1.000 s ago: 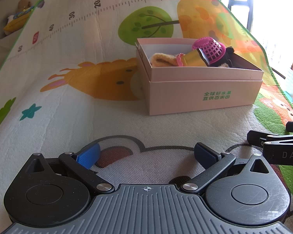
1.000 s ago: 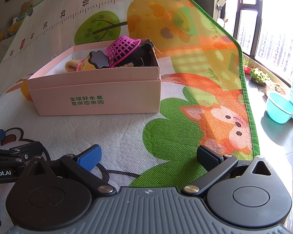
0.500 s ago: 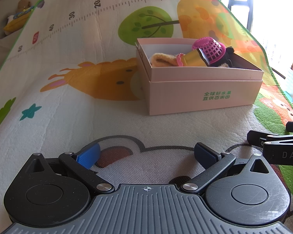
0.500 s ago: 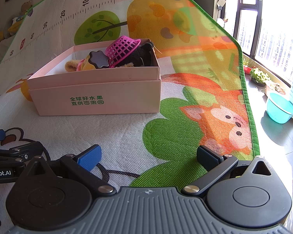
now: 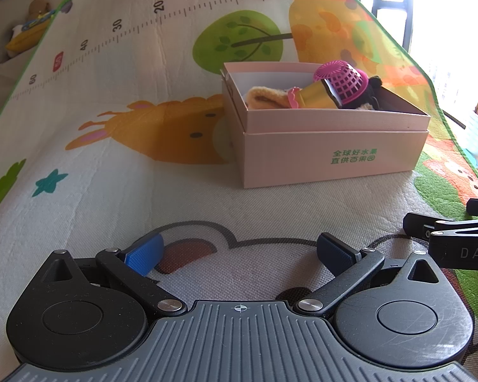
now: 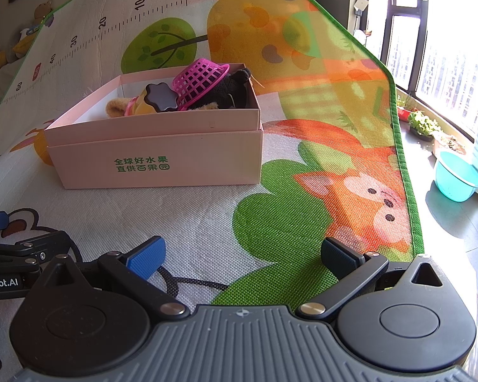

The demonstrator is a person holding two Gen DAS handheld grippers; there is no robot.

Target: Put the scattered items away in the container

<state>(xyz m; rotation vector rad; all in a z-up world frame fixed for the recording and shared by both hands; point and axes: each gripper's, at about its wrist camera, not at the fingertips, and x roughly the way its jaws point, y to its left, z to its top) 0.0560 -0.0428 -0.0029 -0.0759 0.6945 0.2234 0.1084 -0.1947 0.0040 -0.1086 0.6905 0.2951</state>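
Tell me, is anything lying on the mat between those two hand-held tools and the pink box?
Nothing visible does. Bare play mat runs from the open left tool to the pink box, and from the open right tool likewise. Only a thin black cord lies close under the right tool. The toys already sit inside the box.

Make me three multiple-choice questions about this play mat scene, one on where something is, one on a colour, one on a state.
1. Where is the mesh basket?
A. on the mat beside the box
B. in the pink box
C. in the left gripper

2. What colour is the box's printed text?
A. green
B. red
C. black

3. How is the right gripper?
A. shut on a toy
B. open, holding nothing
C. shut, holding nothing

Answers: 1 B, it lies tipped on the toys inside; 2 A, green characters on the front wall; 3 B, its pads are wide apart over bare mat.
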